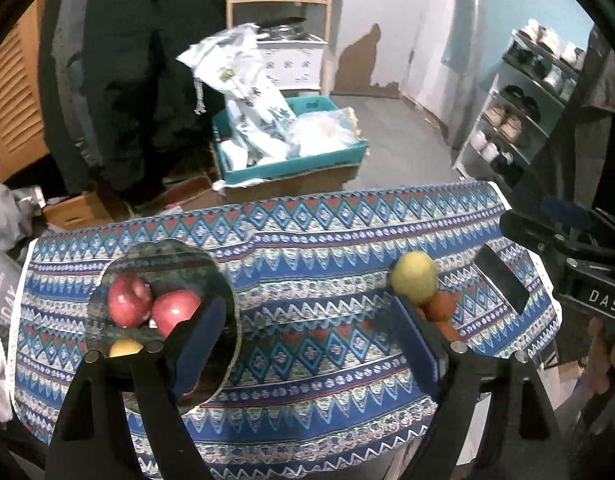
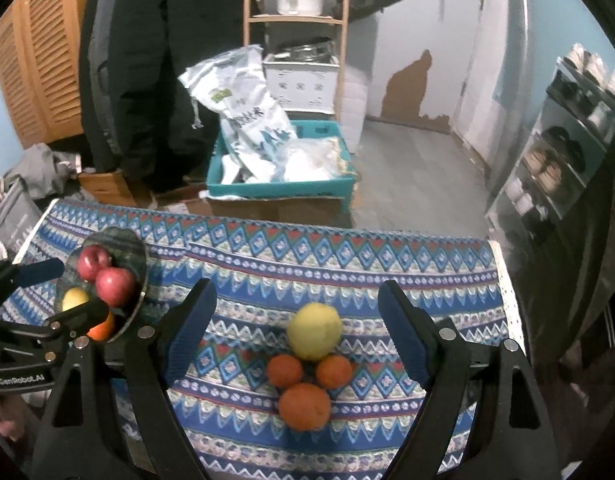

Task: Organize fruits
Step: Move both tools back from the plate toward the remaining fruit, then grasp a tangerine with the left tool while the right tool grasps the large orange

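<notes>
Mostly, a small table draped in a blue zigzag-patterned cloth is shown, its far edge dropping off toward a grey floor and its right edge ending in white trim. Bare cloth is seen across the middle, between a plate on the left and a cluster of fruit on the right.

The right gripper is held above the cluster with its blue-padded fingers spread wide and nothing between them. A yellow-green fruit is seen touching two small oranges just in front of it, with a larger orange nearest the camera.

The left gripper is likewise spread wide and empty, over the bare cloth. Its right finger covers part of the cluster, so only the yellow-green fruit and slivers of orange are visible in the left wrist view.

A dark glass plate sits near the table's left edge. Two red apples, touching, and a yellow fruit lie in it; an orange piece is partly hidden behind the left gripper's finger. The plate's near rim is blocked in both views.

Beyond the table, a teal crate stuffed with bags is seen on the floor.
</notes>
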